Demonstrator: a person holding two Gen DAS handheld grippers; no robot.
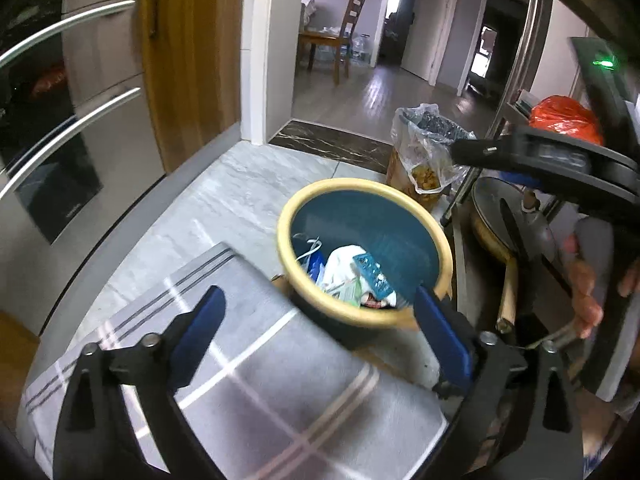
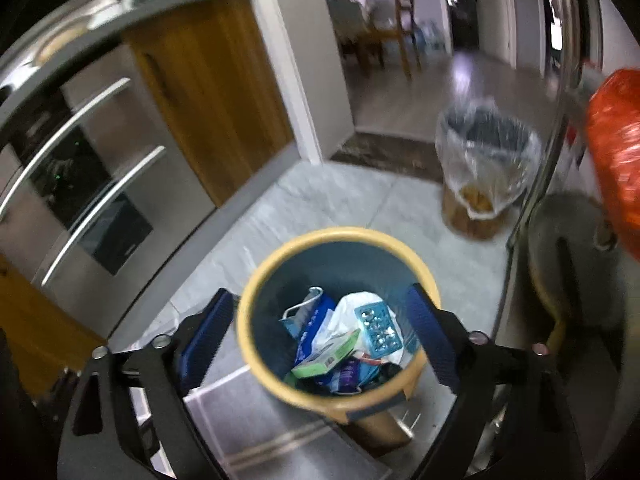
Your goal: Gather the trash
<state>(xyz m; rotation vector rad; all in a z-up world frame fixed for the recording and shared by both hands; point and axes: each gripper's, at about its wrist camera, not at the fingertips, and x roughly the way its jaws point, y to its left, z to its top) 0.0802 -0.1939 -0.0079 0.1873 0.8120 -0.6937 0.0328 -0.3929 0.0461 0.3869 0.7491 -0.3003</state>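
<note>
Looking down the left gripper [image 1: 316,320], a yellow-rimmed teal bin [image 1: 408,204] holds crumpled wrappers at its 12 o'clock; jaws wide, empty. Only here the right gripper [image 1: 464,152] shows, at 2 o'clock. From the right wrist, jaws wide and empty straddle the bin [image 2: 336,240], its blister pack [image 2: 378,328] plain.

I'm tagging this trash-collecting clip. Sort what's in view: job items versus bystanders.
Job items:
- yellow-rimmed bin
- trash inside it
- bag-lined bin

Bystanders:
- striped mat
- oven
- orange bag
- frying pan
- wooden chair
</note>
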